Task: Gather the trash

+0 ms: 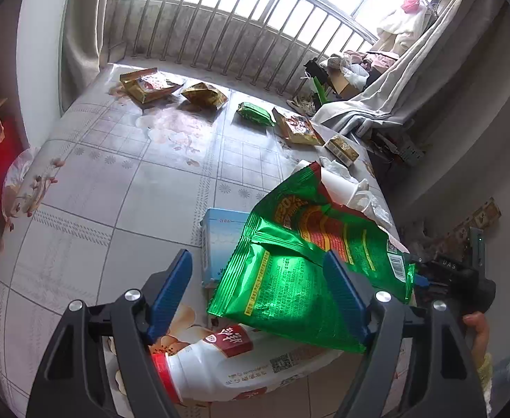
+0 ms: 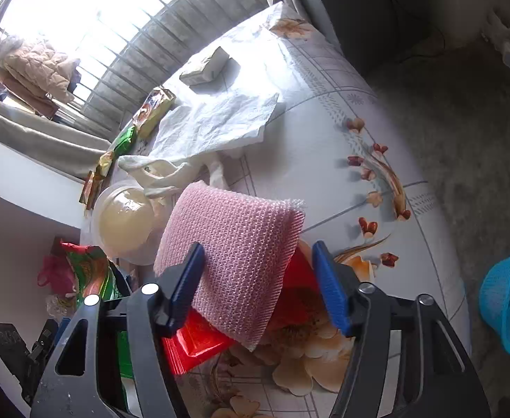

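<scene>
**Both grippers spread wide over a littered desk**

Left gripper (image 1: 258, 289) hangs above the near edge of the desk (image 1: 122, 188), jaws spread wide, nothing between them. Right under it lies a big green snack bag (image 1: 310, 261), flat and crumpled, its long axis running from the near left up toward the far right, the torn mouth at the far end. The right finger crosses over the bag's near half; whether it touches, I cannot tell. Beneath the bag's near edge a white drink bottle (image 1: 227, 365) lies on its side, long axis left to right, red cap pointing left. A pale blue box (image 1: 220, 240) pokes out from under the bag's left side. At the bag's far end sits white crumpled paper (image 1: 345, 188). Farther back, well apart: two golden wrappers (image 1: 150, 85), a small green packet (image 1: 255, 113), an orange packet (image 1: 298, 127) and a small boxy pack (image 1: 342, 149) near the right edge.

Over to the right gripper (image 2: 258, 285), also released and wide, gripping nothing. Between its fingers sits a pink bubble-wrap pouch (image 2: 234, 250), long axis tilted from near right to far left, resting on a red wrapper (image 2: 195, 345). Just left of the pouch stands a clear plastic cup lid (image 2: 126, 223). Beyond it, a white tissue sheet (image 2: 216, 122) lies spread flat. A blue mesh basket (image 2: 509, 299) stands on the floor off the desk's right side.
</scene>
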Available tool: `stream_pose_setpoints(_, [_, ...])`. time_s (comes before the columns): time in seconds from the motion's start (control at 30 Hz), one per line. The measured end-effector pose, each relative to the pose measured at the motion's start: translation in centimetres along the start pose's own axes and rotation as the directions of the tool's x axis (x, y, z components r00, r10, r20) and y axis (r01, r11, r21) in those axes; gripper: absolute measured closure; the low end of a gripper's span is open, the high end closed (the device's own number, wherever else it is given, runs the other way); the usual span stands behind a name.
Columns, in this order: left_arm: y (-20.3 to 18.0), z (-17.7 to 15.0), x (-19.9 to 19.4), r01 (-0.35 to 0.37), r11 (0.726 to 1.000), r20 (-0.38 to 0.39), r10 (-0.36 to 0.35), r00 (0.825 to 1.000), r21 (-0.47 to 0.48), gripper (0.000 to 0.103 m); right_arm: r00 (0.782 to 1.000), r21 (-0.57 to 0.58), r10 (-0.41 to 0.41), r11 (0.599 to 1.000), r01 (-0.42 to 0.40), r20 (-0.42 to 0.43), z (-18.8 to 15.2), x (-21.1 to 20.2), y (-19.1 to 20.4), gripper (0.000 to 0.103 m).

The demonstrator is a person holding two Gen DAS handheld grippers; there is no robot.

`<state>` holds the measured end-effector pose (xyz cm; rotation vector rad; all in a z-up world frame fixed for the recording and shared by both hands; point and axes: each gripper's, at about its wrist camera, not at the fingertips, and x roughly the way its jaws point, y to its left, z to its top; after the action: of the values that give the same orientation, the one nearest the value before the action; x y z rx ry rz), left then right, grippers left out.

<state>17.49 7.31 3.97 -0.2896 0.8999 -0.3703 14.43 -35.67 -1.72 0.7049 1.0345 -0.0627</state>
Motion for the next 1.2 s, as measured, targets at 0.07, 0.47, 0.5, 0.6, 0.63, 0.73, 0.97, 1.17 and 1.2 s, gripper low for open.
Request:
stream_pose_setpoints(0.07, [0.0, 0.1, -0.2, -0.005, 1.0, 0.009, 0.005, 1.0, 0.004, 0.028, 1.0, 0.005, 0.004, 1.0, -0.004, 0.009, -0.1, -0.4, -0.1, 0.053])
stream_pose_setpoints(0.47, [-3.1, 0.2, -2.2, -0.005, 0.997, 0.061, 0.001, 0.998, 0.073, 0.028, 0.995, 0.064, 0.089, 0.994, -0.091, 0.036, -1.1, -2.3, -1.9, 0.07])
stream_pose_setpoints(0.5, [-3.3, 0.1, -2.3, 0.0, 0.997, 0.061, -0.005, 0.998, 0.079, 0.028, 0.994, 0.078, 0.103, 0.991, -0.105, 0.029, -1.4, -2.2, -2.3, 0.072])
stream_pose_setpoints(0.6, [-4.7, -0.2, -2.7, 0.029, 0.994, 0.059, -0.035, 0.998, 0.105, 0.028, 0.989, 0.127, 0.147, 0.981, -0.149, 0.023, -2.3, -2.6, -3.8, 0.078])
stream_pose_setpoints(0.63, [-5.4, -0.4, -2.9, 0.045, 0.992, 0.056, -0.052, 0.997, 0.119, 0.028, 0.987, 0.142, 0.159, 0.977, -0.161, 0.025, -2.7, -2.9, -4.4, 0.08])
stream_pose_setpoints(0.73, [-7.1, -1.4, -3.1, 0.102, 0.983, 0.035, -0.109, 0.993, 0.151, 0.031, 0.981, 0.184, 0.19, 0.963, -0.194, 0.04, -3.8, -4.0, -6.0, 0.084])
stream_pose_setpoints(0.97, [-12.4, -6.7, -2.7, 0.342, 0.914, -0.141, -0.317, 0.938, 0.217, 0.046, 0.971, 0.227, 0.24, 0.944, -0.239, 0.022, -7.0, -5.5, -8.4, 0.095])
stream_pose_setpoints(1.17, [-15.4, -12.3, -0.9, 0.402, 0.882, -0.288, -0.33, 0.899, 0.246, 0.059, 0.974, 0.169, 0.224, 0.961, -0.219, -0.011, -9.0, -7.2, -8.6, 0.095])
stream_pose_setpoints(1.2, [-15.5, -12.9, -0.3, 0.406, 0.885, -0.307, -0.33, 0.893, 0.228, 0.061, 0.972, 0.167, 0.233, 0.96, -0.227, -0.016, -9.4, -7.4, -8.5, 0.095])
